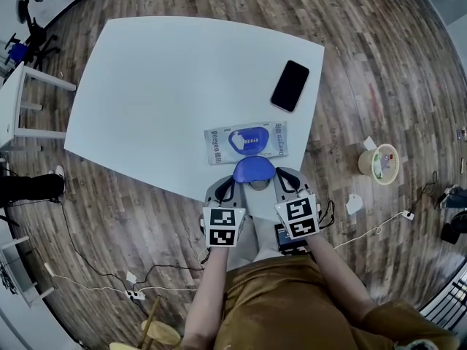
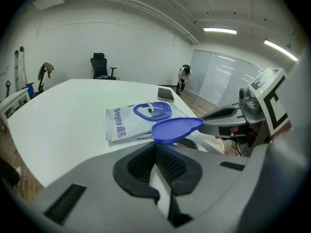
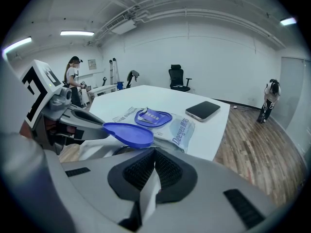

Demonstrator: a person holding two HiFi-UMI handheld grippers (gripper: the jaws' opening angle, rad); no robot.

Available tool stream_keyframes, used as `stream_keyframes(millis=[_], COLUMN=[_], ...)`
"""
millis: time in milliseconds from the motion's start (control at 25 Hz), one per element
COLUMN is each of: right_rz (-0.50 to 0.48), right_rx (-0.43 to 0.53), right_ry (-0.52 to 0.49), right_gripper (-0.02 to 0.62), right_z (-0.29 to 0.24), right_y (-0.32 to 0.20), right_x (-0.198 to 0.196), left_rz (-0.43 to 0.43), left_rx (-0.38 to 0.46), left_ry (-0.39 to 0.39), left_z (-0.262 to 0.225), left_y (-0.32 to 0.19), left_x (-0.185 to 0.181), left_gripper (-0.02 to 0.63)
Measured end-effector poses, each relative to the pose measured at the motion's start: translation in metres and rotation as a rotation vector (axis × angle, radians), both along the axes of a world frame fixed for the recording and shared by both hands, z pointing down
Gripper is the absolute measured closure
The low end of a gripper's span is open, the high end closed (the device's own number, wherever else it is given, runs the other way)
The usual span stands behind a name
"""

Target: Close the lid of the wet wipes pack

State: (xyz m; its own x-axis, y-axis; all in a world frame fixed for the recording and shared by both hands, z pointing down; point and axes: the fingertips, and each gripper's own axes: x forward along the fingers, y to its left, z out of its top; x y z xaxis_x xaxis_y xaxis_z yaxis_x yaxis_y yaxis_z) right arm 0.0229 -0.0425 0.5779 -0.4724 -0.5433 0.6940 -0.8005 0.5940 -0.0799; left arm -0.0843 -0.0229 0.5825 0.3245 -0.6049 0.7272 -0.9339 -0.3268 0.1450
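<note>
The wet wipes pack (image 1: 219, 144) lies flat on the white table (image 1: 160, 79), close to its near edge. Its blue lid (image 1: 254, 169) stands open, folded back toward me past the blue ring of the opening (image 1: 249, 140). My left gripper (image 1: 225, 189) and right gripper (image 1: 289, 181) sit side by side just off the table edge, flanking the lid. In the left gripper view the lid (image 2: 176, 129) hovers just beyond the left gripper (image 2: 156, 148), whose pads meet on nothing. The right gripper (image 3: 154, 155) is likewise shut and empty, with the lid (image 3: 127, 134) just ahead.
A black phone (image 1: 290, 85) lies on the table beyond the pack, to the right. A small basket (image 1: 380, 162) stands on the wooden floor at right. Cables and a power strip (image 1: 133, 294) lie on the floor at left. A white side table (image 1: 16, 108) stands far left.
</note>
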Motion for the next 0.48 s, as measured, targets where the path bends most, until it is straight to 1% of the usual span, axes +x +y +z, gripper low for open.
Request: stream_keyframes(millis=[200, 360, 480], right_rz=[-0.003, 0.006, -0.002], right_rx=[0.011, 0.024, 0.034], right_ry=[-0.002, -0.03, -0.031], right_gripper=[0.588, 0.588, 0.588], right_z=[-0.004, -0.011, -0.016], right_y=[-0.003, -0.009, -0.012], right_x=[0.002, 0.0, -0.002], left_rz=[-0.003, -0.012, -0.022], left_rx=[0.016, 0.022, 0.032], left_ry=[0.001, 0.011, 0.02], left_z=[-0.006, -0.011, -0.015], left_y=[-0.004, -0.007, -0.01], left_x=[0.0, -0.001, -0.002], left_gripper=[0.612, 0.612, 0.612])
